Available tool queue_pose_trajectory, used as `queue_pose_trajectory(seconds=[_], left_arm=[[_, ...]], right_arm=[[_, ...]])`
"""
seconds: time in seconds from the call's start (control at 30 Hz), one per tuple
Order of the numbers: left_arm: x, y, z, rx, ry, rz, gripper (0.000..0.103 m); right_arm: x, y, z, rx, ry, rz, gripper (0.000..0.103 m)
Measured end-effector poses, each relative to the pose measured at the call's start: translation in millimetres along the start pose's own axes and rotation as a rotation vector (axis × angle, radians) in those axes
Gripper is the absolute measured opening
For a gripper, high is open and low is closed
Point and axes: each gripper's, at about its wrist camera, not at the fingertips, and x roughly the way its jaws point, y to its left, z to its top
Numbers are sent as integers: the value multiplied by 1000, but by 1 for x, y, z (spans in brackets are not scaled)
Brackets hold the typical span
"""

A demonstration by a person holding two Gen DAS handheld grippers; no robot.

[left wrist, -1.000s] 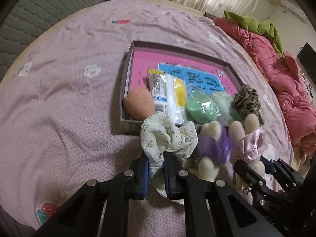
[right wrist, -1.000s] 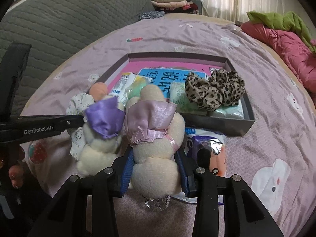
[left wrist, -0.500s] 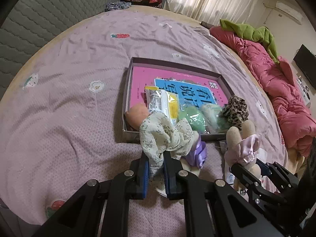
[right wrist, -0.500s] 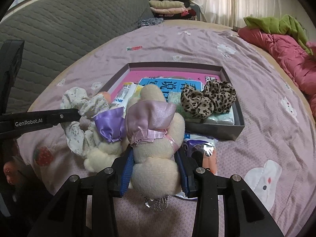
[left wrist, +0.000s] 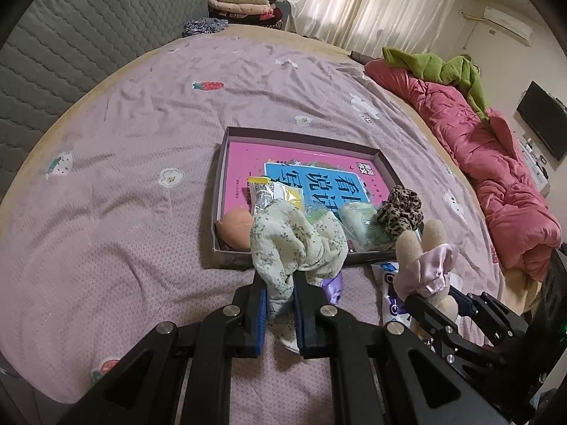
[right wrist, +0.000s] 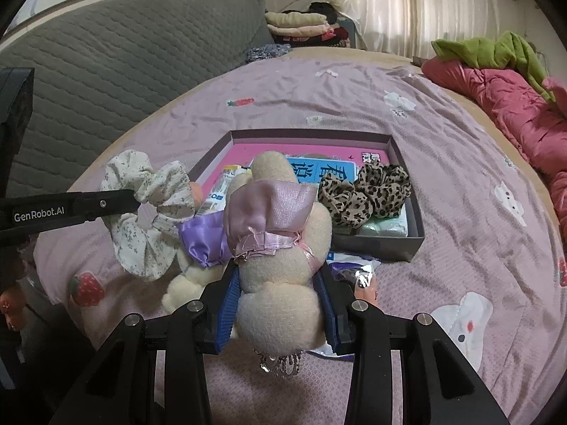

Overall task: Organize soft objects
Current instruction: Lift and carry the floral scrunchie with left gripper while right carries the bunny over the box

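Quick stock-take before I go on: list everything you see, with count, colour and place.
box: 1, grey, mid-bed
book: 1, pink and blue, in box
leopard scrunchie: 1, brown spotted, in box, right
green packs: at least 2, in box, near edge
snack pack: 1, yellow and clear, in box
peach ball: 1, box's near left corner
floral scrunchie: 1, white, in left gripper
pink-bow plush: 1, cream, in right gripper
purple-bow plush: 1, cream, bed, beside it
foil packet: 1, before box
quilt: 1, pink, right
left gripper: shut
right gripper: shut
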Motion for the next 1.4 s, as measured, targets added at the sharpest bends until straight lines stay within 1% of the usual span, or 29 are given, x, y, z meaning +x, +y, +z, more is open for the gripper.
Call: queue_pose_trajectory(seconds=[0.3,0.6,0.9,1.4], left_arm=[[-18,-8,7,7,-36,-30,13],[-30,-15,11,15,-61,-39,13],[-27,-12,13,9,-59,-35,13],[-6,-3,31,-11,-55,-28,13]], right_arm=[[-8,-1,11,9,-28,-6,42],[-12,-6,15,27,-42,-11,42],[-10,-9,23,20,-50,-24,42],[2,-13,51,15,-72,-32,42]])
